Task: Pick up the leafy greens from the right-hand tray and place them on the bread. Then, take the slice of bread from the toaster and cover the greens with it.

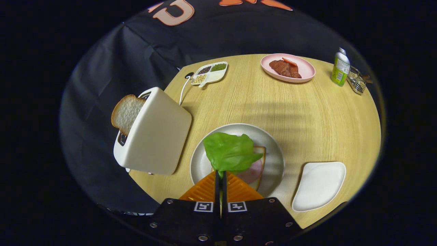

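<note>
Pinching the stem end of the lettuce leaf (230, 152), the gripper (220, 176) has its fingers closed almost flat together, with only a thin slit between them and the leaf's narrow base caught in that slit. The leaf fans out straight ahead of the fingertips, its long axis running along the line of the fingers and leaning a little toward the toaster side.

Directly beneath and just beyond the fingertips lies the bread slice (260, 160) with a round of ham (252, 172) on it, both on the grey plate (273, 143). The leaf hangs over the near-left part of that bread, so most of the slice shows to the right of the leaf. That offset is what the coming move turns on, I judge: the greens need to travel slightly right and down before the fingers let go (whether the leaf already touches the ham cannot be told from here).

To the right of the plate sits the white tray (319, 186), the greens gone from it. Left of the plate stands the white toaster (155, 133) with a second bread slice (125, 112) sticking out of its slot, well apart from the fingers. Farther across the counter (307, 112) are a divided dish of seeds (210, 72), a pink plate of meat (287, 68), a small bottle (340, 67) and a wire basket (356, 80).
</note>
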`<state>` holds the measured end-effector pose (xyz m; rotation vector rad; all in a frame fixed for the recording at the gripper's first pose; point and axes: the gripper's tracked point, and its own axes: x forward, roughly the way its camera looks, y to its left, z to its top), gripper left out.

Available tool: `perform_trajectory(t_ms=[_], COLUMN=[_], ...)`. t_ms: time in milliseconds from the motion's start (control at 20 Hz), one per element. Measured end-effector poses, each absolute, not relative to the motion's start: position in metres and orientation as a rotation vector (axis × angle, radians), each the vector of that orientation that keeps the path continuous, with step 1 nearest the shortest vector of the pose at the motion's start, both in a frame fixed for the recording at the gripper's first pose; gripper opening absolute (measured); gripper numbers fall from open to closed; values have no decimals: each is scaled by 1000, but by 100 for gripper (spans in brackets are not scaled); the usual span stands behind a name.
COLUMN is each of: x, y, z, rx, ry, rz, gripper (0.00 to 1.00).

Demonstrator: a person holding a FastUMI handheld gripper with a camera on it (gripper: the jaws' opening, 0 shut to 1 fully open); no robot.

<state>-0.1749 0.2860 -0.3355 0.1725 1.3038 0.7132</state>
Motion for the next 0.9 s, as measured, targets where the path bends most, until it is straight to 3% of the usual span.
perform_trajectory(t_ms=[350,550,600,900], x=[-158,-155,-151,-132], y=[268,262,264,295], z=[-380,-383,-379,-320], rx=[-37,-109,-110,-73], ry=[1282,1261,1248,1163], rz=[638,644,642,663], gripper=[4,20,30,46])
